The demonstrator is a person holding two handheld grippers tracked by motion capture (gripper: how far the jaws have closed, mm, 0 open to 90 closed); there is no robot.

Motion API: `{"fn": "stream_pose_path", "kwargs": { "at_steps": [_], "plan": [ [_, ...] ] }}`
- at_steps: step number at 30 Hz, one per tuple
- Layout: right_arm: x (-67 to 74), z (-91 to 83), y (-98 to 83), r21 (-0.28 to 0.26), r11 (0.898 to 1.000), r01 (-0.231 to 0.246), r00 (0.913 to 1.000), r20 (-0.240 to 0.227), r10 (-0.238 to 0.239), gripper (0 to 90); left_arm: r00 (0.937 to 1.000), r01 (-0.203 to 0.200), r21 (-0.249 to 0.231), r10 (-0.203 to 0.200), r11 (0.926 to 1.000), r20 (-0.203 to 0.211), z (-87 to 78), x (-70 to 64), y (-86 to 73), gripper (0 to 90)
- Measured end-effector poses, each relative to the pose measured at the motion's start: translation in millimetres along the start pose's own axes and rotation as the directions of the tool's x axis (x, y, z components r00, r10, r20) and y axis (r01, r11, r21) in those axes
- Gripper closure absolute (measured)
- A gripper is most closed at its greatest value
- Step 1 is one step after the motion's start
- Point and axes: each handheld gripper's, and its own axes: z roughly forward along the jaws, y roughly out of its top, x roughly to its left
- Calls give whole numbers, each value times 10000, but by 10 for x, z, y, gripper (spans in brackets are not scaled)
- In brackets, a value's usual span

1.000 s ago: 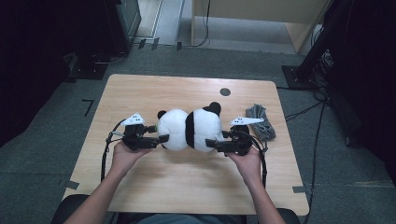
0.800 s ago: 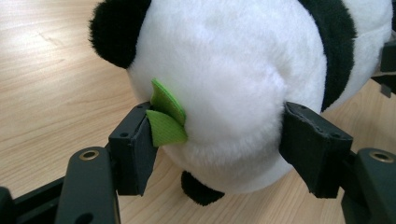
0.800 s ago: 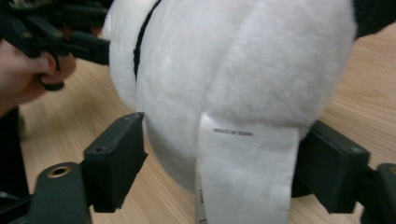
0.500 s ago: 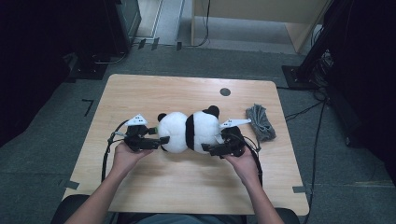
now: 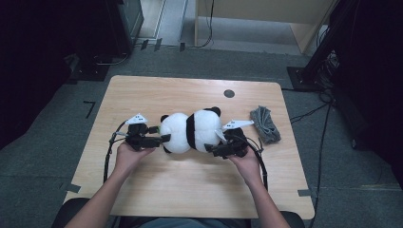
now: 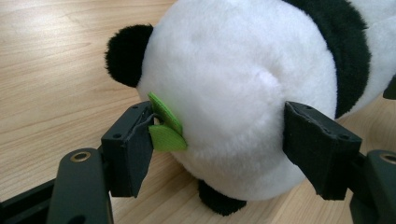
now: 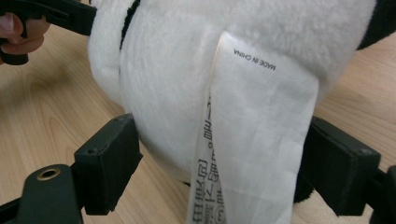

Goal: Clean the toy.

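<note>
A black-and-white plush panda (image 5: 190,130) lies on the wooden table (image 5: 190,194) between both hands. My left gripper (image 5: 164,138) holds its head end: in the left gripper view the pads (image 6: 128,149) sit against the white fur (image 6: 233,84), one touching a green felt leaf (image 6: 163,126), and the jaws have eased slightly wider. My right gripper (image 5: 212,148) is at the other end. Its jaws have just been opening and now flank the panda's body (image 7: 177,70) and its white care label (image 7: 252,140) without squeezing.
A bundle of grey cord (image 5: 264,124) lies at the table's right edge, close to my right hand. A small dark round hole (image 5: 229,93) sits near the far edge. Dark equipment and cables stand on the floor around the table.
The panda and both grippers have come a little nearer to the person and lower onto the table. The right gripper shifted most, down and inward.
</note>
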Motion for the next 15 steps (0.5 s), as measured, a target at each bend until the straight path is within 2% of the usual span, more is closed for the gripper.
{"fn": "stream_pose_path", "kwargs": {
  "at_steps": [5,7,15],
  "plan": [
    [-25,-77,14,-181,9997,162,9997,203,-159,168,9998,-165,17,165,9999,-65,-24,-17,15,272],
    [-76,-131,12,-324,9995,12,9997,233,-5,168,9998,-203,-16,203,9998,-68,-35,-22,20,272],
    [-182,-246,14,-589,9982,-111,9982,579,145,169,9994,-306,-80,305,9995,-158,-77,-45,26,275]
  ]
}}
